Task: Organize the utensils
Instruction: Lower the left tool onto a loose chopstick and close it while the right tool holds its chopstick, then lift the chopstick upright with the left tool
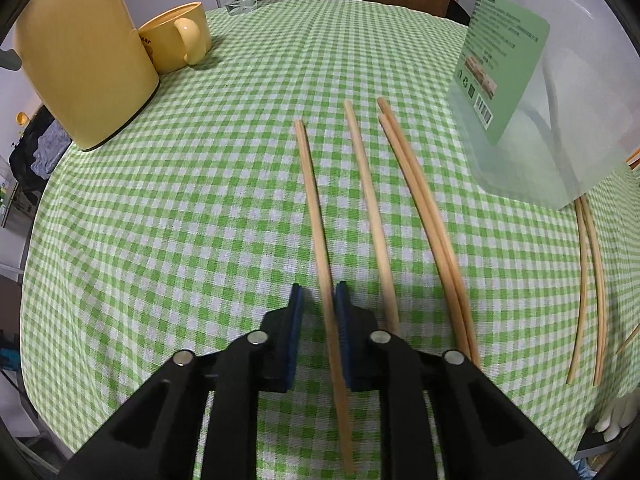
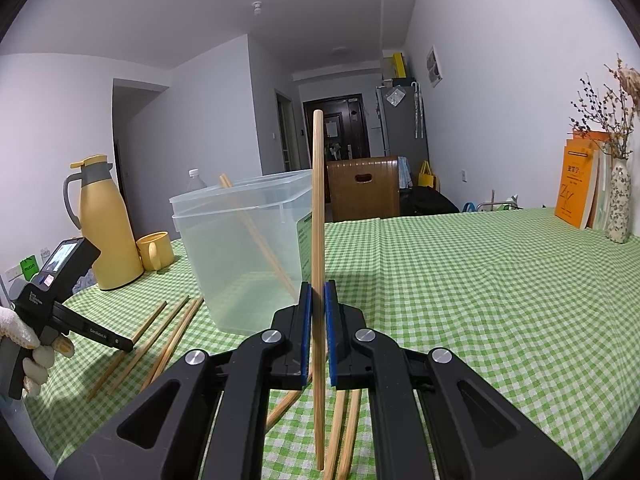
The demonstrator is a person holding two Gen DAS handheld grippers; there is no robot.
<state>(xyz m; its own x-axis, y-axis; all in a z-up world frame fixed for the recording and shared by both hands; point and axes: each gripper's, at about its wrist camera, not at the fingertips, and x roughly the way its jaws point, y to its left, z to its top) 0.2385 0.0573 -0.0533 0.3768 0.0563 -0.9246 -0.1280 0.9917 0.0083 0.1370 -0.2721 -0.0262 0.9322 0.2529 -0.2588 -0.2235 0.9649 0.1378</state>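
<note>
Both tongs are clenched on chopsticks at this moment of sorting utensils on a green-checked tablecloth (image 1: 160,200). At far left stand a yellow thermos jug (image 1: 80,56) and a matching yellow mug (image 1: 176,36), well clear of the work. Next to the right, the left gripper (image 1: 318,308), pointed steeply down at the table, has its blue pads pinched on the leftmost chopstick (image 1: 314,208) of a loose row; that stick lies flat on the cloth, so the grip looks like the start of a pick-up, taken near one end so the stick can later be swung upright. Just beside it lie a single chopstick (image 1: 366,184) and a touching pair of chopsticks (image 1: 420,204), not yet collected. Further right stands the clear plastic container (image 2: 240,256), the apparent destination, with one chopstick (image 2: 256,236) already leaning inside against its wall. In front of it, the right gripper (image 2: 318,304) holds a chopstick upright (image 2: 317,208), squeezed between its pads near the lower part of the shaft, probably so it can be dropped end-first over the container's rim. More chopsticks (image 1: 588,280) lie on the cloth at far right, beyond the container. A gloved hand (image 2: 24,344) works the left tool.
</note>
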